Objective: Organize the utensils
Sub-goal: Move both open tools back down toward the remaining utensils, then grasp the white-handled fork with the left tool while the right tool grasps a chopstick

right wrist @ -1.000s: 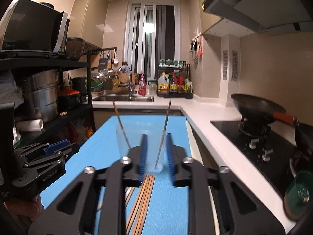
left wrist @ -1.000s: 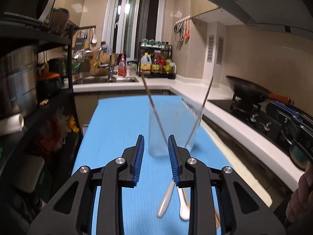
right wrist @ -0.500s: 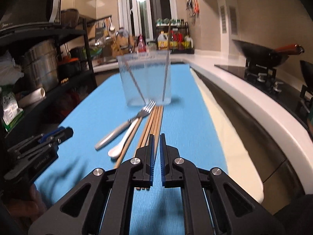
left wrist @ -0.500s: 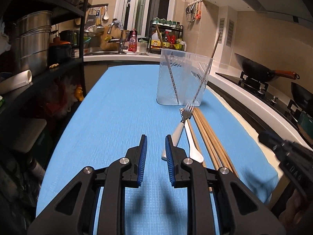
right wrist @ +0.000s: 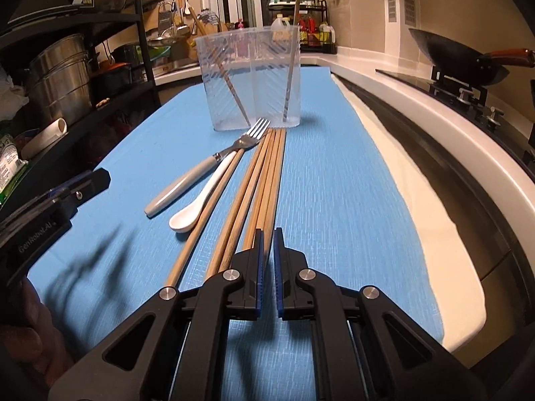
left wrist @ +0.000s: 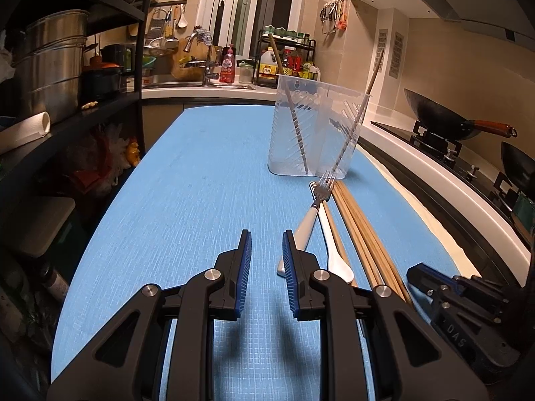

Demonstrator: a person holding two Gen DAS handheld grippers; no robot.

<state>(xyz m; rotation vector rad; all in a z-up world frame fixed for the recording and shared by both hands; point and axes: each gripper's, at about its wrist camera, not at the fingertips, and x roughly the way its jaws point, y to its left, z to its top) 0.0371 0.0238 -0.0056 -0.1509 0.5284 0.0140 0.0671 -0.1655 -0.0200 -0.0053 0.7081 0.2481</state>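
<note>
One fork (right wrist: pixel 214 158), one spoon (right wrist: pixel 197 207), one holder (right wrist: pixel 249 80)

Blue woven-textured mat (right wrist: pixel 334 173), tan chopsticks (right wrist: pixel 264 180), white spoon (right wrist: pixel 200 205), and clear diagonally ribbed holder (right wrist: pixel 249 80).

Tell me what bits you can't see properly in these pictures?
- Chopsticks: near ends hidden under the right tongs, right wrist view.
- Spoon: bowl partly hidden behind the left tongs, left wrist view.
- Bottle labels on the back rack: too small to read, both views.
</note>
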